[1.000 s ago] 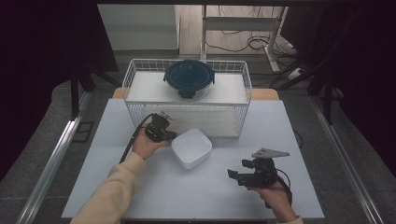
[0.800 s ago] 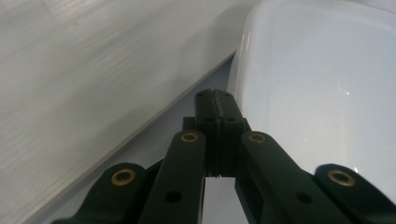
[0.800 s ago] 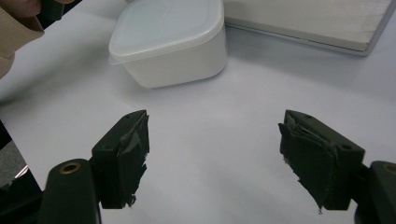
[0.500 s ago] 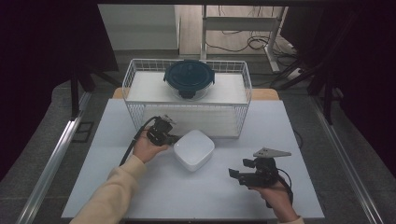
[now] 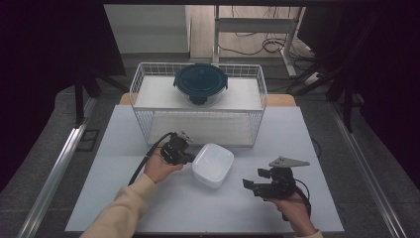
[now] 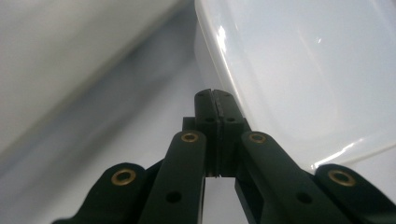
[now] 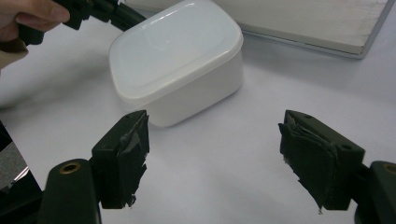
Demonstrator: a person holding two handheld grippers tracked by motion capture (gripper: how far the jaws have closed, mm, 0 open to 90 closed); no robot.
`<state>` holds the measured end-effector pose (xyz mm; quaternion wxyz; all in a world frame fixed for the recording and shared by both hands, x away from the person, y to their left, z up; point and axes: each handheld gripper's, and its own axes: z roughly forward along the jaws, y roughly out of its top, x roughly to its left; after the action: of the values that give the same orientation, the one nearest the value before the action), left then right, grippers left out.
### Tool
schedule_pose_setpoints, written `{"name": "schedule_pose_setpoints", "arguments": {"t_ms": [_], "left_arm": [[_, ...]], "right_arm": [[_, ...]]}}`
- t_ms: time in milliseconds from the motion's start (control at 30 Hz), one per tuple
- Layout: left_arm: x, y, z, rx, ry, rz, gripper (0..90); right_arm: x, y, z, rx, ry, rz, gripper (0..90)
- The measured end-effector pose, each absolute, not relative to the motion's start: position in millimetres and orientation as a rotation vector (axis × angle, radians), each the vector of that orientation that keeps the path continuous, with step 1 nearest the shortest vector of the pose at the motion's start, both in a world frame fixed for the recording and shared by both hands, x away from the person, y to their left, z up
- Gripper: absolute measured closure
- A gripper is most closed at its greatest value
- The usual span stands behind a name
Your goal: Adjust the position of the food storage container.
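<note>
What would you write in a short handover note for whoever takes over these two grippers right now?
Left gripper: shut, nothing held, fingers against the white box at its left side.
Right gripper: open, empty, off to the box's right, pointing at it.
Box: lid on, on the table in front of the wire basket; a dark-lidded bowl sits on the basket's shelf.
Done: box not yet gripped.
Left: probably grasp the box and move it.

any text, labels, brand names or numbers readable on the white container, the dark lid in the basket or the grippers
None can be read.
White container: plain, no print or label.
Dark lid in the wire basket: too small and dim to tell any embossing.
Left gripper and right gripper: black jaws, no markings.
</note>
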<state>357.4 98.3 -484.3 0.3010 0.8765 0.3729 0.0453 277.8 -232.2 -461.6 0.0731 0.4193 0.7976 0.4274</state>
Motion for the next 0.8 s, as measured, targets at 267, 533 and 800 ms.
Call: {"name": "schedule_pose_setpoints", "arguments": {"t_ms": [267,533,800], "left_arm": [[346,85,-485,2.338,0.947,0.054,90.0],[337,78,-489,2.355,0.922,0.014,90.0],[334,76,-488,2.344,0.917,-0.007,90.0]], "right_arm": [[278,-234,-461,1.261,2.389,1.287,23.9],[278,-235,-460,1.266,2.386,1.286,24.0],[279,-236,-461,1.273,2.380,1.285,23.9]]}}
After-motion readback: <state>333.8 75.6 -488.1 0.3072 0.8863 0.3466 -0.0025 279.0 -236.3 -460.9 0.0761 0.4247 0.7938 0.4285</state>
